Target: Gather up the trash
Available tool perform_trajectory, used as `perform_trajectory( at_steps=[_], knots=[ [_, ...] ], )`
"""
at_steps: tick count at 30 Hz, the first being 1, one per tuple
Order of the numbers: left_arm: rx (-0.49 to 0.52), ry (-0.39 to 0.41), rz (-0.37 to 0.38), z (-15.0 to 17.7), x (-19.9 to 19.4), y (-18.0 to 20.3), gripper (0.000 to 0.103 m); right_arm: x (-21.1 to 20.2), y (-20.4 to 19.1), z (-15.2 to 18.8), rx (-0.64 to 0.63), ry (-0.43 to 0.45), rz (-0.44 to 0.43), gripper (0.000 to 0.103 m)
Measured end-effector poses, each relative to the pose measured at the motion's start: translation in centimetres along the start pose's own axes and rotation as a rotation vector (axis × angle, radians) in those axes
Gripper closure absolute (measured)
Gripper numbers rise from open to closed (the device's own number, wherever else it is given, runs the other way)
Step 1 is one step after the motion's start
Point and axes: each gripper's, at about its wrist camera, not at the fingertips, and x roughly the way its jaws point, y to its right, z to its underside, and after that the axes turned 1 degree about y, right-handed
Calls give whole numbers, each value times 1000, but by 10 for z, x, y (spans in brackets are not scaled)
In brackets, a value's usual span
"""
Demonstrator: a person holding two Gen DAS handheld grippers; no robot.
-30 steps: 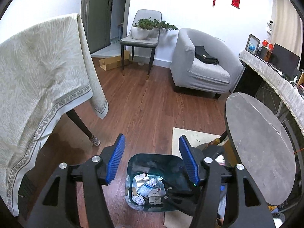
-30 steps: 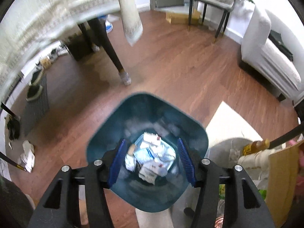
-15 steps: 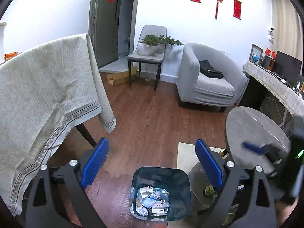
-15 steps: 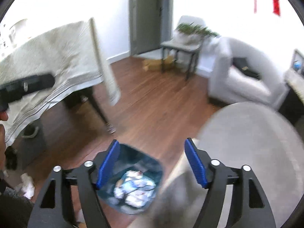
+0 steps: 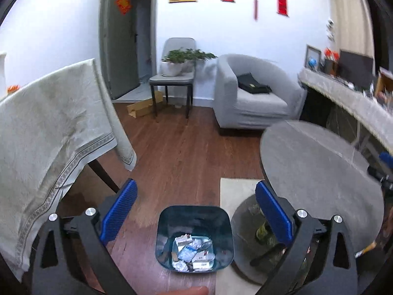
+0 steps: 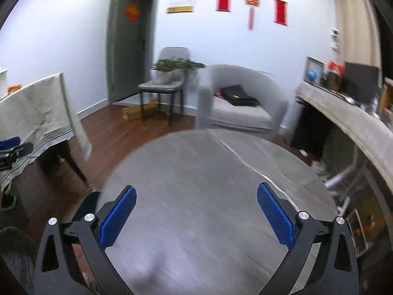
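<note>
A dark teal trash bin (image 5: 194, 217) stands on the wood floor, with crumpled wrappers and small cartons (image 5: 192, 253) in its bottom. My left gripper (image 5: 195, 186) hangs above and behind the bin. Its jaws are opening and nothing is between them. My right gripper (image 6: 196, 189) hovers over the round grey table (image 6: 208, 172). Its jaws are opening too, with only bare tabletop behind them. In the left wrist view the round grey table (image 5: 314, 172) stands just right of the bin. No loose trash shows on it.
A table under a pale cloth (image 5: 49, 127) stands at the left. A grey armchair (image 5: 250, 98) and a chair with a potted plant (image 5: 174, 73) are at the back. A cluttered counter (image 5: 343, 98) runs along the right. A pale rug (image 5: 235, 191) lies beside the bin.
Both grippers' jaws have spread wide. The right gripper rose from directly over the bin to above the round table. The left gripper drew back, so the bin looks smaller.
</note>
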Motion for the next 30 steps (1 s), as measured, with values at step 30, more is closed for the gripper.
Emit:
perform_trajectory(
  at_steps=[30],
  knots=[
    [-24, -3, 5, 64, -10, 14, 4, -62, 56, 60, 126, 88, -13, 3]
  ],
)
